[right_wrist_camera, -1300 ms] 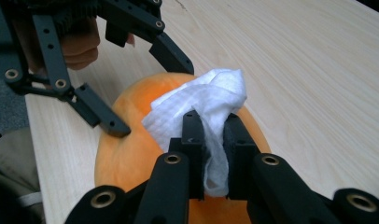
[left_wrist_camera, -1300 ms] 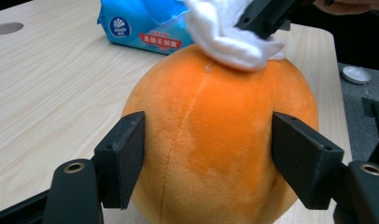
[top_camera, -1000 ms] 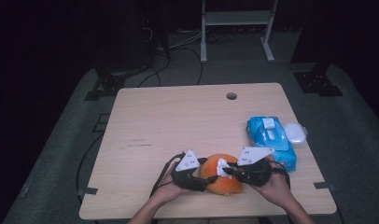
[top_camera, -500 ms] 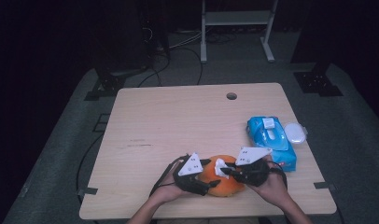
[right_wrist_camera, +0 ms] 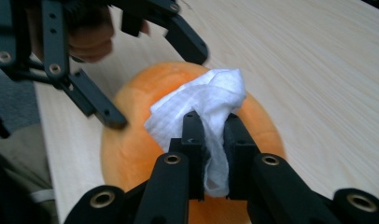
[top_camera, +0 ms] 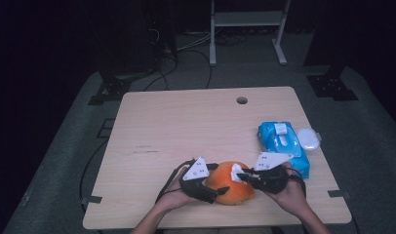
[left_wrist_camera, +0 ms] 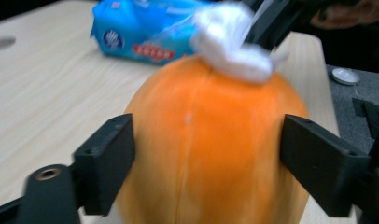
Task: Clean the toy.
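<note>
Orange and rounded, the pumpkin (top_camera: 231, 183) sits on the table (top_camera: 186, 131) near its front edge, between the two hands. Its skin looks smooth and matt, with faint ribs running down it in the left gripper view; that view is blurred, so finer marks cannot be judged.

White wipe (right_wrist_camera: 206, 107), crumpled, rests against the pumpkin's top. The right gripper (right_wrist_camera: 211, 135) pinches it: both jaws are pressed onto the folded cloth, which bulges out above them and hangs below.

Blue wipes pack (top_camera: 283, 146) lies flat near the table's right edge, just beyond the right hand (top_camera: 288, 192). Its white flap is on top; the contents cannot be seen. A small white lid (top_camera: 308, 138) lies just beside it at the edge.

Left gripper (left_wrist_camera: 206, 154) straddles the pumpkin from the left, jaws spread, one on each flank. They have just been opening. The far jaw stands just off the skin; at the near jaw, contact cannot be settled. The left hand (top_camera: 179, 195) rests low at the front edge.
</note>
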Tool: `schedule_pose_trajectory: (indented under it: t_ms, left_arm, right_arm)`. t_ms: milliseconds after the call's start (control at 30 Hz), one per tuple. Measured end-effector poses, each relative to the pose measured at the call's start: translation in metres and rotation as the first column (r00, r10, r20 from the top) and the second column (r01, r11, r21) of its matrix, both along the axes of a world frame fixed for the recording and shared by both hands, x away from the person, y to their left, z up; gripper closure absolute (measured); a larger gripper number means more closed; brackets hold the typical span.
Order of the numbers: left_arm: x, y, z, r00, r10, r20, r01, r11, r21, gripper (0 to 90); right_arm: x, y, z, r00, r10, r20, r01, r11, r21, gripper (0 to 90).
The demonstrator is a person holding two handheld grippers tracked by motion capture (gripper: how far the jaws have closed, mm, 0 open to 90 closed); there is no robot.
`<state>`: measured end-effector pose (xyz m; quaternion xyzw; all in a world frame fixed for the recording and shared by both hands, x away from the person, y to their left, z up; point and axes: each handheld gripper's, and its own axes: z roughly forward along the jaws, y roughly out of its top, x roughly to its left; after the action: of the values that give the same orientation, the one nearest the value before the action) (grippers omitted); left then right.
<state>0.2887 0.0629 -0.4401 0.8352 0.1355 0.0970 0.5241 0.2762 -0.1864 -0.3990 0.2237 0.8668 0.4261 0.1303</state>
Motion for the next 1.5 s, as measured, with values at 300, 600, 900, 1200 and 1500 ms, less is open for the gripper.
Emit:
schedule_pose_trajectory:
  t_ms: [300,600,900,1200,1500]
  left_arm:
    - [0.01,0.007,-0.002,0.9928,0.093,-0.076,-0.093,0.9956,0.012,30.9]
    - [0.01,0.011,0.002,0.9947,0.076,-0.07,-0.078,0.9962,-0.037,18.3]
    - [-0.002,-0.004,-0.002,0.9995,0.027,0.015,-0.027,0.9991,0.031,22.5]
    - [0.005,0.007,-0.004,0.9986,0.052,-0.014,-0.051,0.998,0.036,27.3]
    - [0.005,0.004,0.006,0.9996,0.029,0.003,-0.029,0.999,-0.034,18.4]
  right_arm:
    - [0.004,-0.015,0.001,0.9994,-0.035,-0.004,0.035,0.999,-0.005,80.3]
    - [0.002,-0.003,0.001,1.0,-0.002,0.004,0.002,1.0,-0.015,80.5]
    - [-0.003,0.011,0.0,0.9999,0.012,0.005,-0.012,1.0,-0.001,80.6]
    - [0.007,0.0,0.002,0.9996,-0.023,0.018,0.023,1.0,-0.01,80.5]
    - [0.002,0.004,-0.002,0.9998,0.018,-0.011,-0.018,1.0,0.025,80.4]
